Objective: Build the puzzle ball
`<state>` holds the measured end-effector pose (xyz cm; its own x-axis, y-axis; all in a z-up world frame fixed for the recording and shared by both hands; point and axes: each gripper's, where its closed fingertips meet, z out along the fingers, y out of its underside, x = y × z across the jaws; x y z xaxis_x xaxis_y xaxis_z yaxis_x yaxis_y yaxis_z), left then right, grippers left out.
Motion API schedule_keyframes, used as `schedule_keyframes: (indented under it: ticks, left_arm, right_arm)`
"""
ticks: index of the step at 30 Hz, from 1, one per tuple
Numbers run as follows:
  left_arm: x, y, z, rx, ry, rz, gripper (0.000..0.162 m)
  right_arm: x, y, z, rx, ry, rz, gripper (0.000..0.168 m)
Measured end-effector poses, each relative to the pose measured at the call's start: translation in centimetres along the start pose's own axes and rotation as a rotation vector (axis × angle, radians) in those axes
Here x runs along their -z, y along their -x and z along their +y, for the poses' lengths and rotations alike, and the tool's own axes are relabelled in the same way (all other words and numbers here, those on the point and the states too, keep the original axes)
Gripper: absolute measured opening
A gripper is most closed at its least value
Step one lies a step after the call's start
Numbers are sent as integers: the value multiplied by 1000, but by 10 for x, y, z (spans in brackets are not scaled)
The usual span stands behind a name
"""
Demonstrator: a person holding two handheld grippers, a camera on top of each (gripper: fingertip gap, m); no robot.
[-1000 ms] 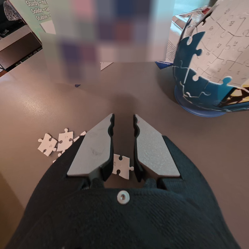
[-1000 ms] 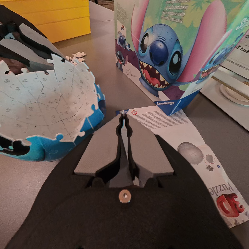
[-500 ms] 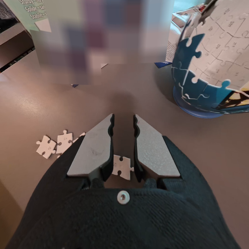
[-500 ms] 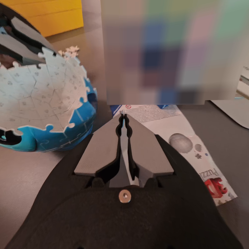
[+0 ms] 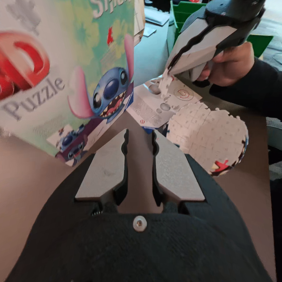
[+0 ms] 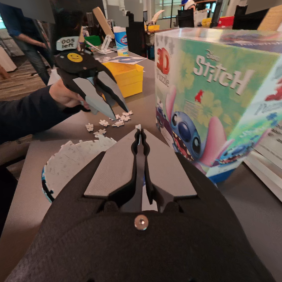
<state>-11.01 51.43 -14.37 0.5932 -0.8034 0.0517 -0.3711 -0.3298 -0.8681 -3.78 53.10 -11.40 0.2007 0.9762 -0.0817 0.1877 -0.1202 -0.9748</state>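
The half-built puzzle ball lies as an open bowl on the brown table, white inner side showing; it also shows in the right wrist view. My left gripper is open and empty, held above the table left of the ball. In the right wrist view it hovers just over several loose white pieces. My right gripper is shut on a white puzzle piece. In the left wrist view it hangs above the ball with the piece sticking out below its tips.
The tall puzzle box stands close by, right of the ball in the right wrist view. An instruction leaflet lies behind the ball. A yellow bin sits at the table's far side. A person stands far left. My right fingertips sit around 9 cm from my left ones.
Both grippers have lifted and swung towards each other, so each now sees the other. The left gripper has risen off the loose pieces, still open. The right gripper keeps its piece.
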Motion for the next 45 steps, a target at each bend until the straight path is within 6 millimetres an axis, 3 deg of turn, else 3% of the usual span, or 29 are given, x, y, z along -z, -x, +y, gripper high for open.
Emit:
schedule_keyframes:
  ticks: [7,12,15,22,27,35,45]
  left_arm:
    - [-39,-21,-34,-56,13,168,35]
    - [-46,-39,-56,1,-105,330,24]
    - [-47,-39,-55,-7,-85,365,1]
    - [-47,-29,-36,-65,69,325,0]
    - [-46,-22,-27,-194,192,216,0]
    - [-42,-26,-34,-172,145,269,0]
    - [-41,-17,-42,-135,87,268,0]
  right_arm:
    - [5,5,-15,-55,-148,-52,0]
    - [10,4,-16,-106,-201,-80,0]
    - [6,4,-10,-103,-187,-74,0]
    - [1,1,9,-83,-46,-74,0]
    - [3,-1,2,15,84,-52,5]
    - [-14,4,-1,165,333,-140,0]
    - [-25,0,4,168,368,-177,3]
